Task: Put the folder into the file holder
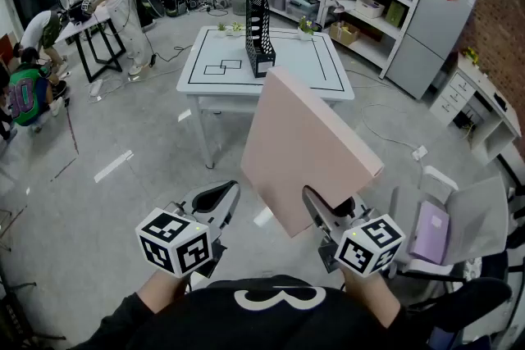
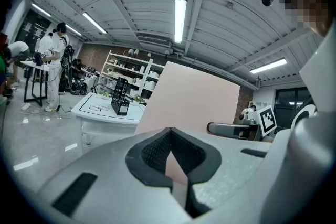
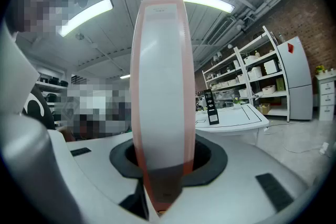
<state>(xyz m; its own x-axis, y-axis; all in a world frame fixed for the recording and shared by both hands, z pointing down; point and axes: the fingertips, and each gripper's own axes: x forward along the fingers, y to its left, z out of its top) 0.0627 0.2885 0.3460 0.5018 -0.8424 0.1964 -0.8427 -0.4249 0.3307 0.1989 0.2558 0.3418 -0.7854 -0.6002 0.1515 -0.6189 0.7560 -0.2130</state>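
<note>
Folder (image 1: 308, 147) clamped in right tongs (image 1: 328, 213); left tongs (image 1: 220, 197) closed, empty. Carry it upright to holder (image 1: 259, 33) at 12 o'clock, then align with the slot.

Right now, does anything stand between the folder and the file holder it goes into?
Nothing visible does. The folder, clamped in the right hand-held gripper, is held over bare floor; the file holder stands on the white table ahead, with only open floor and tabletop between them.

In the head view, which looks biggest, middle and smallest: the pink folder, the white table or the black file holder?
1. pink folder and white table: they look about alike, and the folder is simply much nearer the camera.
2. black file holder: clearly smallest.
</note>
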